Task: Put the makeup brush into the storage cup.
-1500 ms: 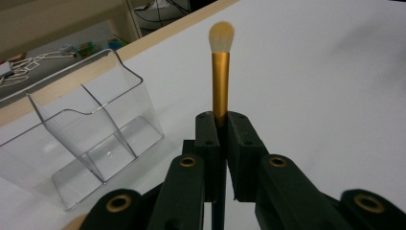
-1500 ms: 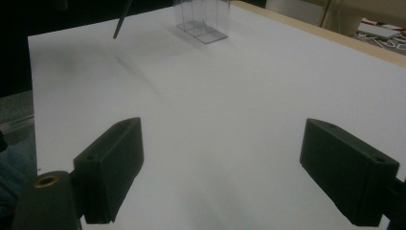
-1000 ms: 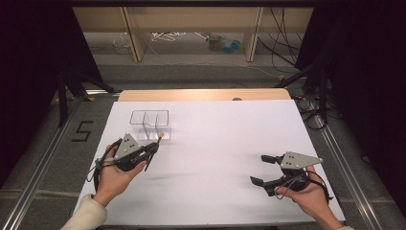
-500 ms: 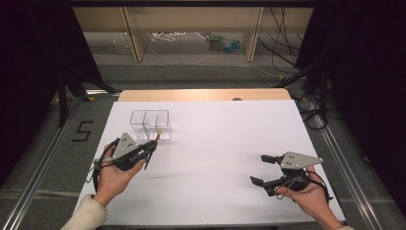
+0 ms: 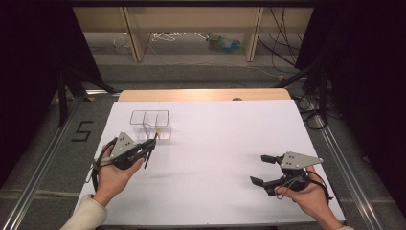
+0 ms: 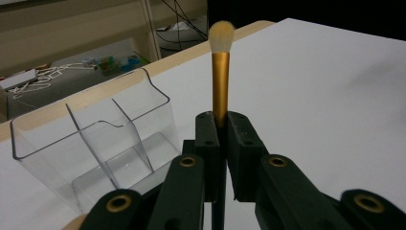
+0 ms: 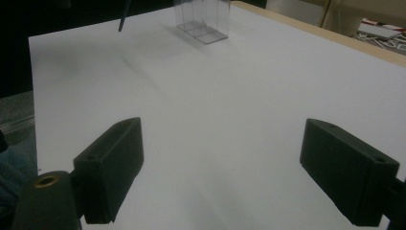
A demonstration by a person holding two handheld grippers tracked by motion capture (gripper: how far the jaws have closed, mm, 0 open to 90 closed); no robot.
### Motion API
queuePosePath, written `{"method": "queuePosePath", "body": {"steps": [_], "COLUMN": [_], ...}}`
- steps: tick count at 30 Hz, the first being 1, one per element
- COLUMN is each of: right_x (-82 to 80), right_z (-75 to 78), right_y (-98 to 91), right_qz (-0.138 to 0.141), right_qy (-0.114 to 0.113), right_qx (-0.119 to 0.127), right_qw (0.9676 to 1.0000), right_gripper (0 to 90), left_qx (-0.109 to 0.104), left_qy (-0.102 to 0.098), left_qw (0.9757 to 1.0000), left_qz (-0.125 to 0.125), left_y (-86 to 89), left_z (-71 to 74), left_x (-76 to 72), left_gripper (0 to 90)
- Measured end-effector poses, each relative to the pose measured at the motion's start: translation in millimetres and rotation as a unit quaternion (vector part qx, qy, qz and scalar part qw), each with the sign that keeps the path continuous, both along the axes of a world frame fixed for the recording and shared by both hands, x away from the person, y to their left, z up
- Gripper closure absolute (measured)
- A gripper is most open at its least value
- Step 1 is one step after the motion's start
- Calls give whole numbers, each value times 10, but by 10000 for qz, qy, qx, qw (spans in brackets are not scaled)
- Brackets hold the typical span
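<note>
In the high view, the left gripper (image 5: pixel 149 146) sits just in front of the clear organizer (image 5: pixel 151 124), on the person's side of it, with its jaws clamped on a makeup brush (image 5: pixel 155 136) whose bristle end tips up toward the organizer's near wall. Compared with the pictures from a second ago and half a second ago, nothing has shifted: the brush, the organizer and both hands lie where they were, so this looks like a pause before the drop rather than progress on it. The right gripper (image 5: pixel 268 168) rests well away from the organizer, toward the near right corner of the white table (image 5: pixel 220 143), its jaws spread wide with nothing between them. In the left gripper view, the two black jaws pinch the brush (image 6: pixel 220 86) by its dark handle just below the gold ferrule, and the pale bristles stand upright; the organizer (image 6: pixel 95 139) is just beside the jaws, its compartments bare. The brush is above none of them yet, so it likely still has to be carried over the rim and lowered in. In the right gripper view, the jaws gape over bare table (image 7: pixel 239 120), and the organizer (image 7: pixel 202 19) stands far off at the top.
</note>
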State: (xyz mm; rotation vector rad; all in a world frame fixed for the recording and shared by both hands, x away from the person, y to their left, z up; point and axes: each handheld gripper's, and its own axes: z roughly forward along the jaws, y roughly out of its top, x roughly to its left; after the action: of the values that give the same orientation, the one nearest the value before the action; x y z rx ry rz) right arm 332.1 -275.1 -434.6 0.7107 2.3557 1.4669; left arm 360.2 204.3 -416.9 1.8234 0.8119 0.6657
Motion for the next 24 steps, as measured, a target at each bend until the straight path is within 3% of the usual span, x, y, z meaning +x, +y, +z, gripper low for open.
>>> {"method": "queuePosePath", "body": {"steps": [24], "right_x": [1], "right_z": [0], "right_y": [1], "right_qz": [16], "right_qy": [-21], "right_qx": [-5], "right_qw": [10000], "right_gripper": [158], "left_qx": [-279], "left_qy": [-128], "left_qw": [9990], "left_qz": [329], "left_y": [68], "left_z": [46], "left_x": [16], "left_gripper": [833]}}
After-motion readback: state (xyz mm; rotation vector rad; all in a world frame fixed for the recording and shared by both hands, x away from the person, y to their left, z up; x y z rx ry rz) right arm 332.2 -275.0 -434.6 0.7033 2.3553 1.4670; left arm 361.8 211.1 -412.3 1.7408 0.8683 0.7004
